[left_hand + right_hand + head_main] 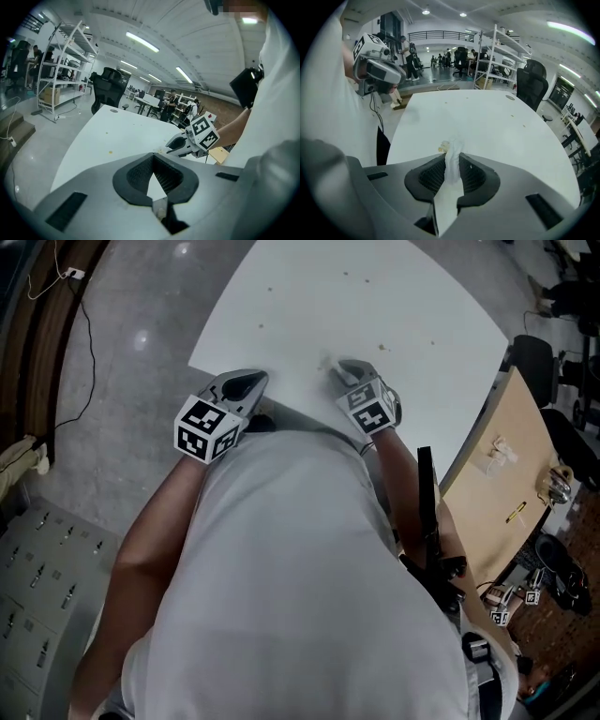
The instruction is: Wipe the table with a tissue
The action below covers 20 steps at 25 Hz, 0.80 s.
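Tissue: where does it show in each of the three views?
Head view: not clear; white on white at the right gripper's tip.
Left gripper view: too small to tell at that gripper's tip.
Right gripper view: tissue clamped between the jaws, bottom centre.
Shared landmark: the white table.

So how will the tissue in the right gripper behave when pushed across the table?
Likely floppy: the tissue is pinched into a thin crumpled fold by the right gripper. Probably very light, so it should drag easily over the smooth table, but may bunch up.
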{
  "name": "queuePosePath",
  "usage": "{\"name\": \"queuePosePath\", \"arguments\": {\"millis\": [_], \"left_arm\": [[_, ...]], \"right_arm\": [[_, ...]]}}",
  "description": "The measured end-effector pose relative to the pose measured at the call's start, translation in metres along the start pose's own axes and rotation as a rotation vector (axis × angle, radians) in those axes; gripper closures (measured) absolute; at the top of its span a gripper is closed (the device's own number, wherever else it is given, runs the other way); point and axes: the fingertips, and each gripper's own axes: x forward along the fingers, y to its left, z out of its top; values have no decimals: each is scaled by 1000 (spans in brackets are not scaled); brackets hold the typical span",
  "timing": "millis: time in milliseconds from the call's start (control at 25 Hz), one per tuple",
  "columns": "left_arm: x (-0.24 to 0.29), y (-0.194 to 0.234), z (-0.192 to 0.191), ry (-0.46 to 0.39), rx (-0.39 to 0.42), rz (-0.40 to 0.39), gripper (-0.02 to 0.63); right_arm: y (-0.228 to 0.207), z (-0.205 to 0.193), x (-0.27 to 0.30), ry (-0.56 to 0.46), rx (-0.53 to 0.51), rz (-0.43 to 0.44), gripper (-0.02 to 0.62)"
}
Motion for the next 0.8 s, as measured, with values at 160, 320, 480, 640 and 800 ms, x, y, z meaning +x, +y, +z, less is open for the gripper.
{"name": "queuePosePath", "arguments": {"millis": [160,320,480,640,800], "left_arm": [[-11,9,-3,1,-6,5,600],[-18,19,-6,4,-4,4,601],[-15,20,-6,9,-1,-9,600],[-13,17,-5,7,4,-28,601],[-10,17,-6,10,11,-37,601]], "right_arm": [[1,-4,9,94,-106,-71,525],[9,-3,14,145,-205,-103,526],[24,0,15,152,-231,-57,526],[52,5,16,138,-261,-15,526],[73,7,17,99,-229,66,526]]}}
